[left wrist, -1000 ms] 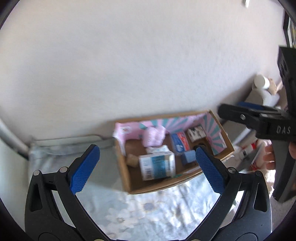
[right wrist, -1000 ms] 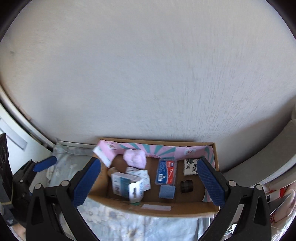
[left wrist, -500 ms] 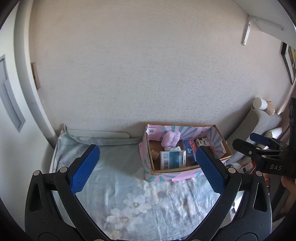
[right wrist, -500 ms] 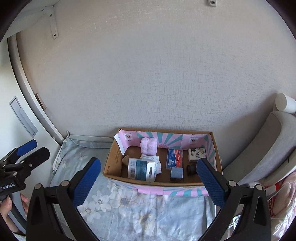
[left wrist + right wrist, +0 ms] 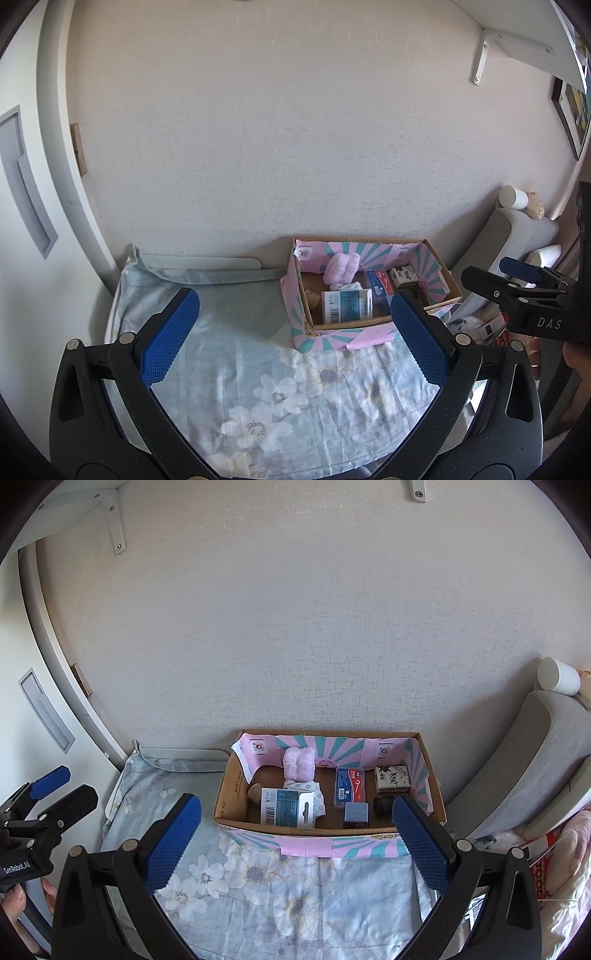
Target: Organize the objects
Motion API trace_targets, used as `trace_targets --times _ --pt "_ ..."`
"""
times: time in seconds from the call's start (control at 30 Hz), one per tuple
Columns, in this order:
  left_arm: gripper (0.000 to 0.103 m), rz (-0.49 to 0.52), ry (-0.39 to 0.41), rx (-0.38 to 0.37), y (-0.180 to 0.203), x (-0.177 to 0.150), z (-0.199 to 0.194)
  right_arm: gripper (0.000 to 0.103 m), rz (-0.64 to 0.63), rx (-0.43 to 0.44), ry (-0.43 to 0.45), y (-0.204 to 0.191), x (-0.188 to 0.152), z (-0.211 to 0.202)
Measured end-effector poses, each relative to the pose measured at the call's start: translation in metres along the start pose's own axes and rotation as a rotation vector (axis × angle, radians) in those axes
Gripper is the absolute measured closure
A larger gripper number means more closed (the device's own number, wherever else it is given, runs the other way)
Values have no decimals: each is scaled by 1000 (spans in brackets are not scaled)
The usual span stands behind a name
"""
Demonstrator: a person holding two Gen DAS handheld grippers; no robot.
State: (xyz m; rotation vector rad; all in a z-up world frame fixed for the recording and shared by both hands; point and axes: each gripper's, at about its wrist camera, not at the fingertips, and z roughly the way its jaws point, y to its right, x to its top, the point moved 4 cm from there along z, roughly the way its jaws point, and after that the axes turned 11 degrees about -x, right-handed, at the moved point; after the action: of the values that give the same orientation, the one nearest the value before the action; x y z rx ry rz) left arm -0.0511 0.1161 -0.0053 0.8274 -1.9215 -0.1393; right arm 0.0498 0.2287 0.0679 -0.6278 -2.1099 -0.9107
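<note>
A cardboard box [image 5: 236,786] with pink and teal lining stands on the floral cloth against the wall; it also shows in the left wrist view [image 5: 293,295]. It holds a pink fluffy item [image 5: 299,762], a teal and white packet [image 5: 286,806], a blue and red pack [image 5: 349,786], a grey-blue cube [image 5: 356,812], a patterned small box [image 5: 392,777] and a dark round item [image 5: 382,805]. My left gripper [image 5: 295,332] is open and empty, back from the box. My right gripper [image 5: 297,834] is open and empty, in front of the box.
The floral cloth [image 5: 258,897] covers the surface. A grey cushion [image 5: 517,768] with a white cup [image 5: 557,675] on top stands at the right. A wall shelf bracket [image 5: 114,524] is above. Pink bedding and clutter [image 5: 554,867] lie at the far right.
Both grippers have pulled back and up from the box, so it looks smaller and farther. More of the cloth and wall is in view. Both stay open.
</note>
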Motion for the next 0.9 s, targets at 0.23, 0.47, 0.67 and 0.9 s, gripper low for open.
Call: trace_targets --times 0.23,0.47,0.67,0.9 --pt "0 11 12 -1 0 1 -3 0 0 -9 -3 -3 -1 0" --pt "0 20 20 2 0 2 -5 0 1 -18 2 -3 0 -3" --pt "0 23 29 2 -2 4 -6 0 8 -26 8 -2 0 -3" --pt "0 33 40 7 -1 7 -7 0 8 -34 12 -2 2 -2"
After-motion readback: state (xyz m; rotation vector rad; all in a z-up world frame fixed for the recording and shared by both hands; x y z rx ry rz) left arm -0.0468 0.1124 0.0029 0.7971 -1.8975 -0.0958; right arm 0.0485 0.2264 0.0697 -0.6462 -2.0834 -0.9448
